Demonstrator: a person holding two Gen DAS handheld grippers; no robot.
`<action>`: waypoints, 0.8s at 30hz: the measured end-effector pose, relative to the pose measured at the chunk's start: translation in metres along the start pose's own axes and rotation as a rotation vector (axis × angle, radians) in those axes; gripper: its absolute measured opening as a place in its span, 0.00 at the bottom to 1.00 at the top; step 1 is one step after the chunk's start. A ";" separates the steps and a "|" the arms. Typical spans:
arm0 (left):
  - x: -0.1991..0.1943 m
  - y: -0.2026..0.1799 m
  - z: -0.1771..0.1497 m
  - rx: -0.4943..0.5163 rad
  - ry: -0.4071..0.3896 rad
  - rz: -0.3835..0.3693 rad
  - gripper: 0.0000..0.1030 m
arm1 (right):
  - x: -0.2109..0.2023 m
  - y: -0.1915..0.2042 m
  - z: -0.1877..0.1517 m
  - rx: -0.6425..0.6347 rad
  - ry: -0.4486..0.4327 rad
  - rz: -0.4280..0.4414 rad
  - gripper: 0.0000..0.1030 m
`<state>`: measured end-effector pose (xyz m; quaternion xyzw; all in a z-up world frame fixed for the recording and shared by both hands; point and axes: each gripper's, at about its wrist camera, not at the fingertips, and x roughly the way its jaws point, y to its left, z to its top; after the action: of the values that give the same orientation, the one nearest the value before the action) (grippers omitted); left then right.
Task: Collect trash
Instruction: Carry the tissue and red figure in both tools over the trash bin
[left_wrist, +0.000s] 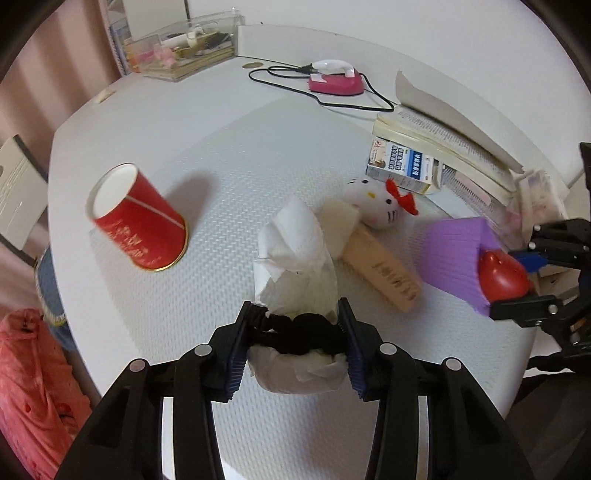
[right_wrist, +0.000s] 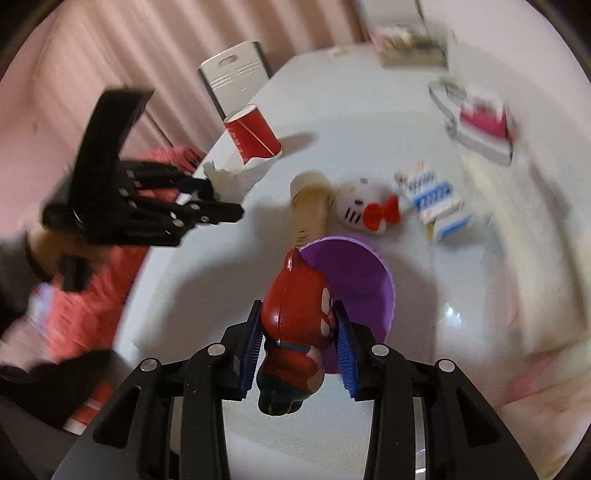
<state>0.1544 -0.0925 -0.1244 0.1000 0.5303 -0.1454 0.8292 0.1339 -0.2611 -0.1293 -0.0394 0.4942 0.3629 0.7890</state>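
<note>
White round-edged table (left_wrist: 221, 122) with a textured mat, pale pink curtains behind. Left gripper (left_wrist: 293, 325): pads pressed on a crumpled white tissue wad (left_wrist: 295, 251) with a black band, held above the near edge. Right gripper (right_wrist: 299, 325): closed on a glossy red figurine (right_wrist: 295, 306) beside a purple ribbed paper cup (right_wrist: 351, 273). Left edge: red paper cup (left_wrist: 140, 218), upside down. Centre: white plush cat head (left_wrist: 376, 199), beige tube (left_wrist: 384, 269), blue-white carton (left_wrist: 402, 166). Right edge: open book (left_wrist: 443, 133). Far edge: pink device (left_wrist: 332, 81) with black cord, clear box (left_wrist: 184, 48).

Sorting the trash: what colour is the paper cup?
Red, white inside; the paper cup shows best in the left wrist view.
</note>
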 end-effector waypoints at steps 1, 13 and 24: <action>-0.006 -0.001 -0.004 -0.002 -0.002 0.005 0.45 | 0.000 0.005 0.000 -0.026 0.006 -0.019 0.36; -0.070 0.017 -0.041 -0.009 -0.078 0.019 0.45 | -0.030 0.053 0.019 -0.051 -0.023 0.028 0.35; -0.120 0.061 -0.119 -0.092 -0.087 0.073 0.45 | -0.012 0.154 0.044 -0.222 -0.017 0.111 0.35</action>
<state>0.0273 0.0190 -0.0640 0.0750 0.4958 -0.0947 0.8600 0.0696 -0.1359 -0.0513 -0.0960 0.4459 0.4586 0.7627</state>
